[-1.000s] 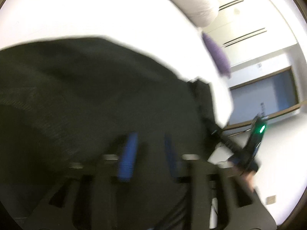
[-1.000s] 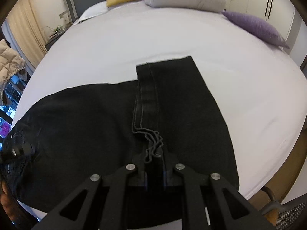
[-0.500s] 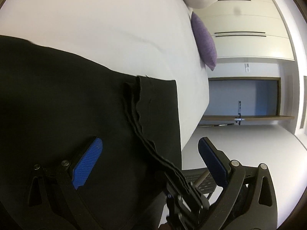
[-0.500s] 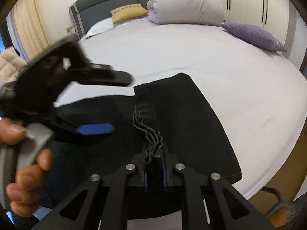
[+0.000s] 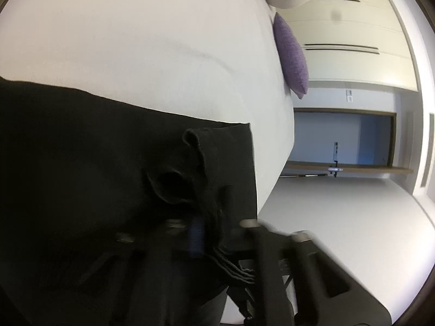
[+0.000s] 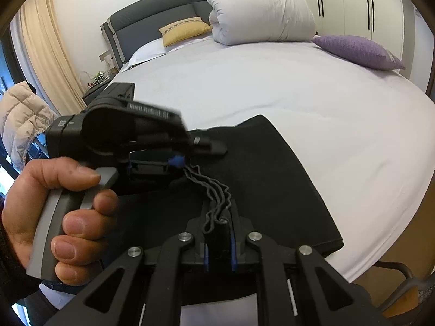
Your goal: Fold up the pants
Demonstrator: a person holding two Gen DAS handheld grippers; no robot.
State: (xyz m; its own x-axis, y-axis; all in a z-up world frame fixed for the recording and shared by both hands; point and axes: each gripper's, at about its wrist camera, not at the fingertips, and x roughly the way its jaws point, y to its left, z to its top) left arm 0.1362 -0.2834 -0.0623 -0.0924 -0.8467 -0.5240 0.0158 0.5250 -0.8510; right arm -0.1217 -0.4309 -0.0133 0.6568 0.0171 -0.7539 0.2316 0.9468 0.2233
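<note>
Pants (image 6: pixel 272 168) lie on the bed (image 6: pixel 299 87); my right gripper (image 6: pixel 218 247) and left gripper (image 6: pixel 179 160) both clamp their hems. Only my right camera shows the hand (image 6: pixel 54 217).

This is a bedroom in a home. A big bed (image 6: pixel 272 87) with a white sheet fills most of the room, and it has a soft grey headboard (image 6: pixel 163 24). On the bed lie a yellow pillow (image 6: pixel 185 30), a rolled-up white quilt (image 6: pixel 261 16) and a purple cushion (image 6: pixel 359 51). A tall white wardrobe (image 6: pixel 353 2) stands by the wall. A long cream curtain (image 6: pixel 46 54) hangs at the window, and a puffy coat (image 6: pixel 24 119) hangs nearby. A doorway (image 5: pixel 342 138) opens to another room.
</note>
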